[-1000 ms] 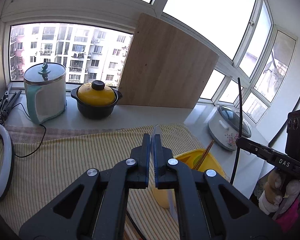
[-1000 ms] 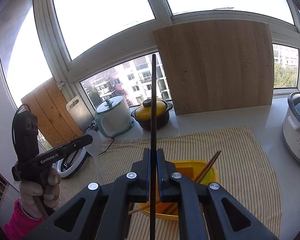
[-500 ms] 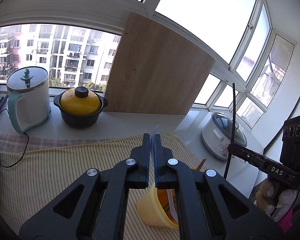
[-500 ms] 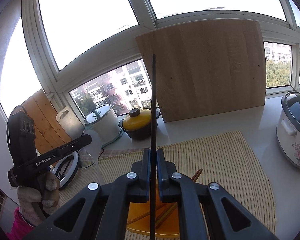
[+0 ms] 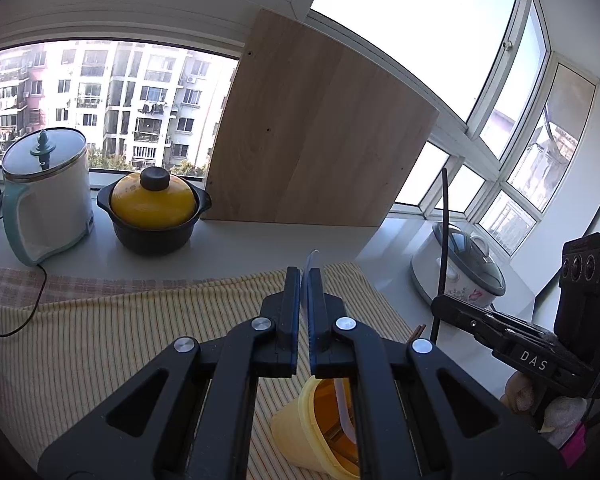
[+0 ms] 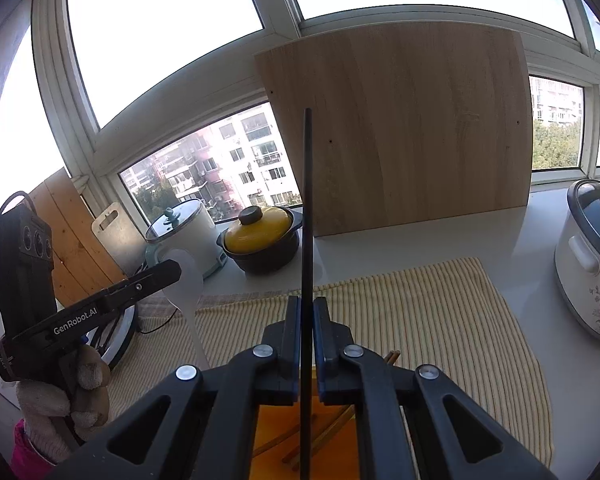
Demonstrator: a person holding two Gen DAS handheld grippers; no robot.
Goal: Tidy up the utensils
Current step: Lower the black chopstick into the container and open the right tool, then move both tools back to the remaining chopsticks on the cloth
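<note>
Over the last second you have carried both tools forward and a little lower over the striped cloth (image 6: 440, 312), so the yellow container (image 5: 308, 436) that showed whole ahead of you now sits close under the fingers, with only its near rim and orange inside visible. Your left tool (image 5: 305, 280) is pressed together on the handle of a translucent white spoon (image 6: 186, 280), whose bowl rises to the left in the right view and whose other end points down into the container. Your right tool (image 6: 307, 308) pinches a thin black chopstick (image 6: 307, 200), held upright with its lower end over the container, where wooden chopsticks (image 6: 332, 424) already lie. To my eye both utensils are lined up for the drop, so easing them lower before spreading the fingers looks like the next call.
</note>
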